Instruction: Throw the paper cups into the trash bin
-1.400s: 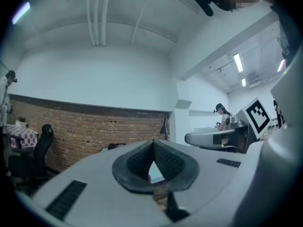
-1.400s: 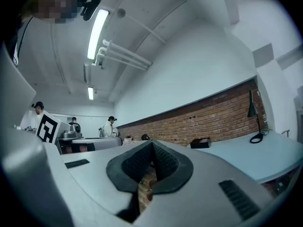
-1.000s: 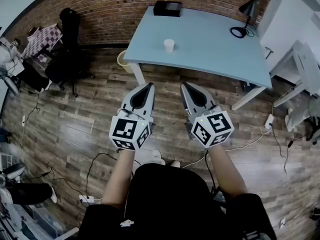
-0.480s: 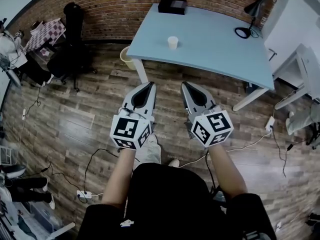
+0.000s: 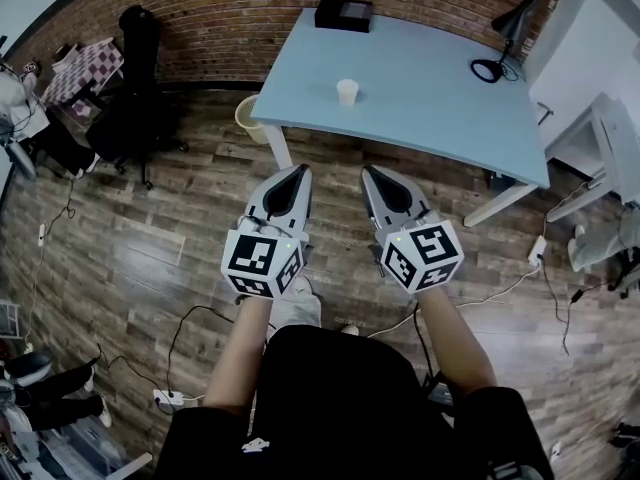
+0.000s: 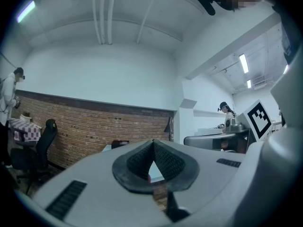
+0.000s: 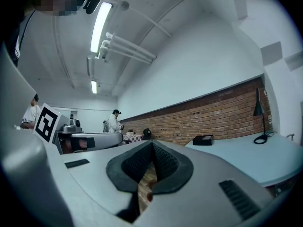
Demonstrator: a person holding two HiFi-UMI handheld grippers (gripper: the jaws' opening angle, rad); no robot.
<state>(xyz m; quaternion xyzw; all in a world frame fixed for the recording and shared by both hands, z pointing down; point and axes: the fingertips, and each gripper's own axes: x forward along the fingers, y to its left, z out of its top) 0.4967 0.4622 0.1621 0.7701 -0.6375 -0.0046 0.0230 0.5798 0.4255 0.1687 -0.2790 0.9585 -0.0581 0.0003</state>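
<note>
Left gripper point(image 5: 300, 171) and right gripper point(image 5: 369, 172) — jaws pressed together, nothing held. Paper cup point(image 5: 347, 92) stands upright on the table point(image 5: 440, 78), well ahead; trash bin point(image 5: 248, 119) beside its corner leg.

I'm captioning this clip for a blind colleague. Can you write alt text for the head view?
A person holds the left gripper and right gripper, both shut, side by side above a wood floor, pointing toward a blue table. One paper cup stands on it, and a bin sits on the floor at its left corner.
</note>
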